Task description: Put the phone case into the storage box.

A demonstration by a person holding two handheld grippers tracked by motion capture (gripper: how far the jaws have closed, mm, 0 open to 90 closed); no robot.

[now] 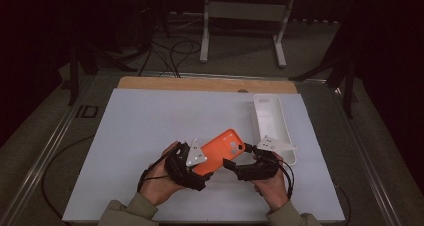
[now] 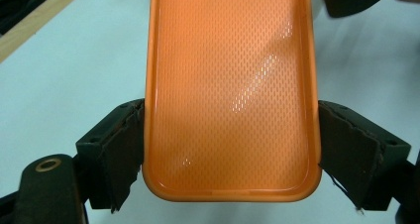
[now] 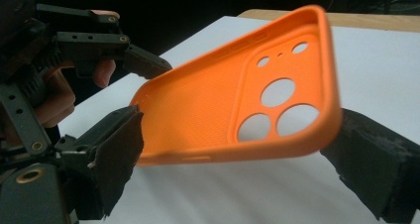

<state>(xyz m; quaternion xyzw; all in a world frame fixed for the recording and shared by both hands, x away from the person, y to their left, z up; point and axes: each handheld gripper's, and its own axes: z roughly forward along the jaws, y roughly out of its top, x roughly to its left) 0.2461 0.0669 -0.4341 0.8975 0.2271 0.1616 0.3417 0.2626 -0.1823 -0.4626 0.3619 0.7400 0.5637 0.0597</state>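
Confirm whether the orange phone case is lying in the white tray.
No: the orange phone case is held up between both grippers, apart from the white tray.

Work surface was a rectangular table (image 1: 150,121) covered by a flat pale white sheet, with a bare light wooden strip (image 1: 200,83) exposed along its far edge. Directly on the sheet lay a long, narrow white plastic tray (image 1: 272,123), open side up, at the right side of the table, its far end just short of the wooden strip.

One phone case (image 1: 223,151), one white tray (image 1: 272,123)
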